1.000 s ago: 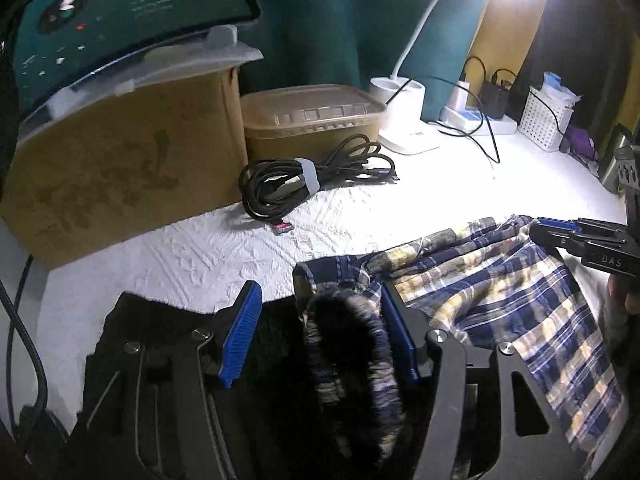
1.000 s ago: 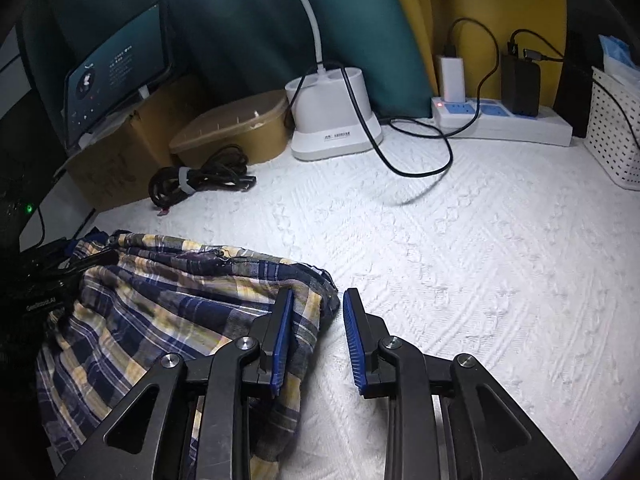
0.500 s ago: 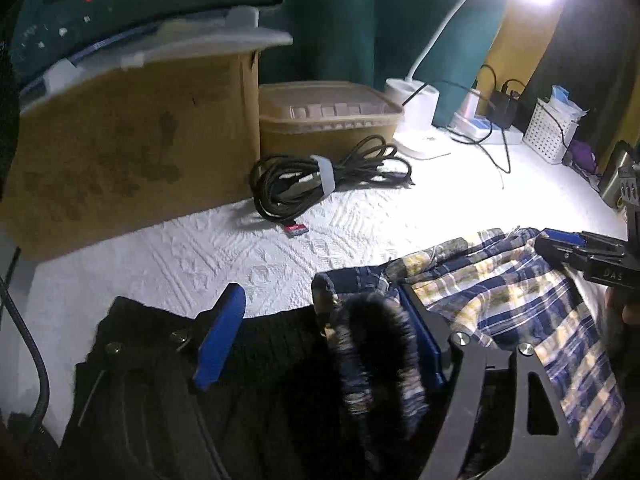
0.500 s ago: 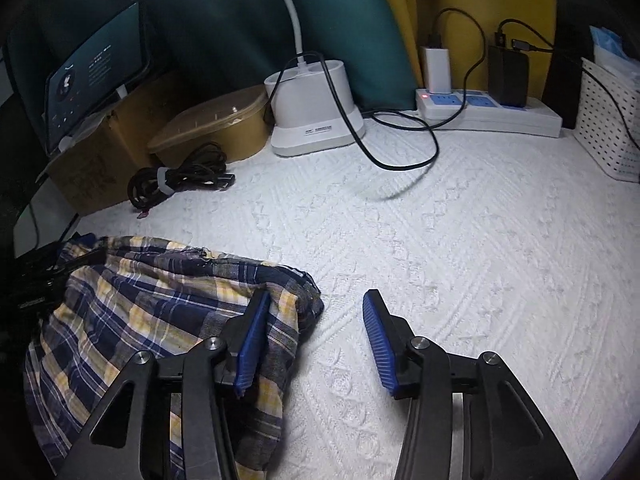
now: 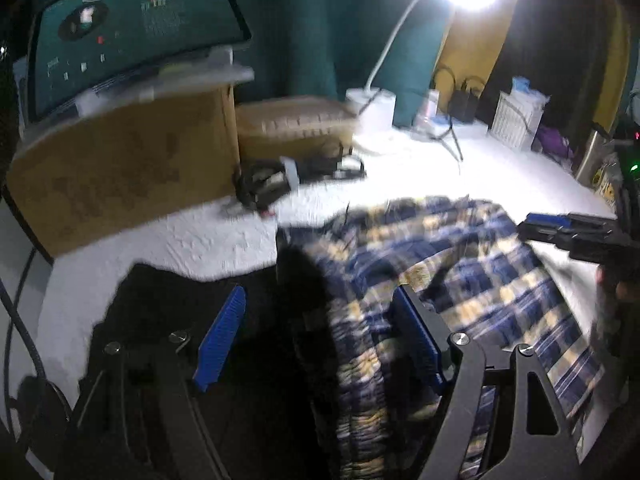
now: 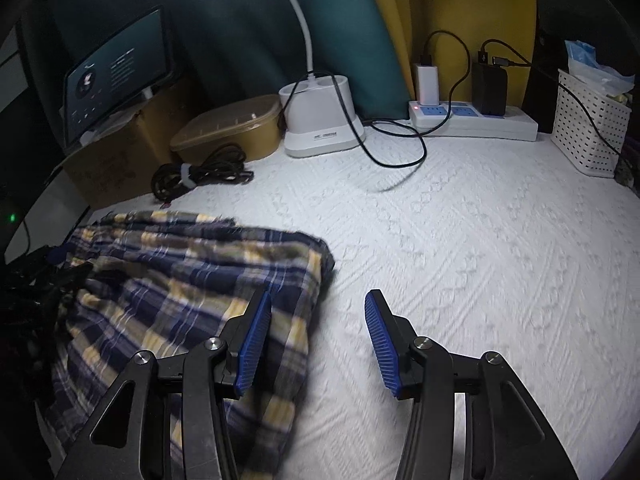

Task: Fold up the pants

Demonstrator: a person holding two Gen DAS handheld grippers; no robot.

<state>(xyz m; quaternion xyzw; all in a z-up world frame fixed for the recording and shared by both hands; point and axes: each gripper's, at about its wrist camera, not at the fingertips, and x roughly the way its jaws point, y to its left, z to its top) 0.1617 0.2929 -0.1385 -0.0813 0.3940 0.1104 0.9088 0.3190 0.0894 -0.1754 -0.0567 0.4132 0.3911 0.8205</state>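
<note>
Both claws released, jaws just opened: left gripper (image 5: pixel 320 336) straddles the plaid pants' (image 6: pixel 192 280) bunched edge without pinching, right gripper (image 6: pixel 316 340) has pants at its left pad only. White textured tablecloth (image 6: pixel 460 248) ahead; lamp base (image 6: pixel 320 120), power strip (image 6: pixel 472 120), cardboard box (image 5: pixel 120 176) at the far edge, room dim.

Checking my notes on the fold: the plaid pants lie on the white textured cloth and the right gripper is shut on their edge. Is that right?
Not quite. In the right wrist view the right gripper is open, its jaws having just been opening, with nothing pinched between its pads. The plaid pants do lie on the white textured cloth.
</note>
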